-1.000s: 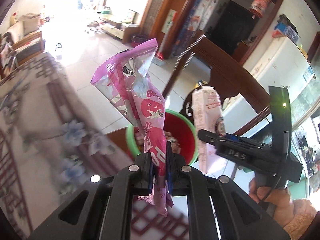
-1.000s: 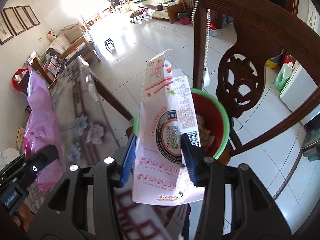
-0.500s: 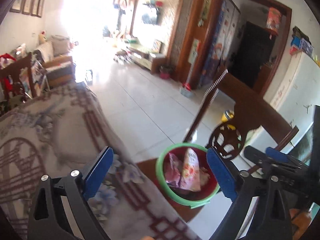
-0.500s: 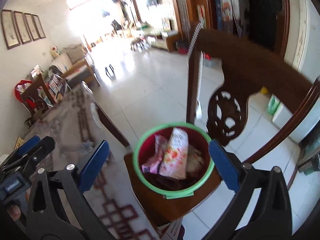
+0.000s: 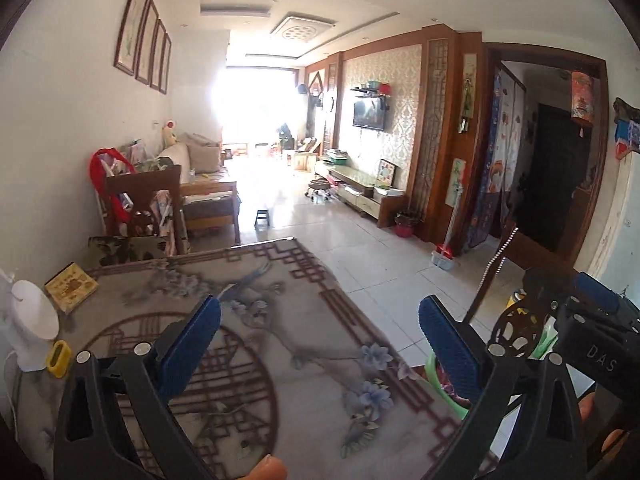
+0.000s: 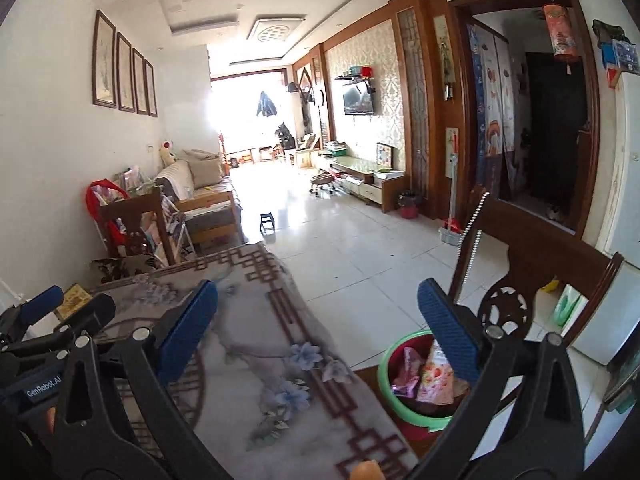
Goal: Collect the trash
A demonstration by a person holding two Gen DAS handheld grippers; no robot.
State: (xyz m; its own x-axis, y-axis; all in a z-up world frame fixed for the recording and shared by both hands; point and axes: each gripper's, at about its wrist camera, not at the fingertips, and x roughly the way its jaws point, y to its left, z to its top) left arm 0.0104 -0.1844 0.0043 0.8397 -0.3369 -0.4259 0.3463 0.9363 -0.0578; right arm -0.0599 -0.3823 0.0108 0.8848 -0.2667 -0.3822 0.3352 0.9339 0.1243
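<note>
A red bin with a green rim [image 6: 394, 360] stands on a wooden chair seat beside the table. Inside it lie a pink wrapper [image 6: 406, 372] and a pale carton-like packet [image 6: 436, 378]. In the left wrist view only a sliver of the bin's green rim [image 5: 434, 372] shows behind a finger. My left gripper [image 5: 320, 344] is open and empty above the patterned tablecloth [image 5: 280, 332]. My right gripper [image 6: 318, 326] is open and empty, over the table edge [image 6: 360, 412] and left of the bin. The left gripper also shows in the right wrist view [image 6: 44, 332].
A dark wooden chair back [image 6: 532, 264] rises behind the bin. On the table's left end are a white stand [image 5: 32, 320], a small yellow object [image 5: 58, 354] and a yellow box [image 5: 72, 286]. Tiled floor, sofa and TV unit lie beyond.
One second ago each gripper held a piece of trash over the bin. Both opened and the wrapper and packet dropped in. Both grippers have since tilted up towards the room.
</note>
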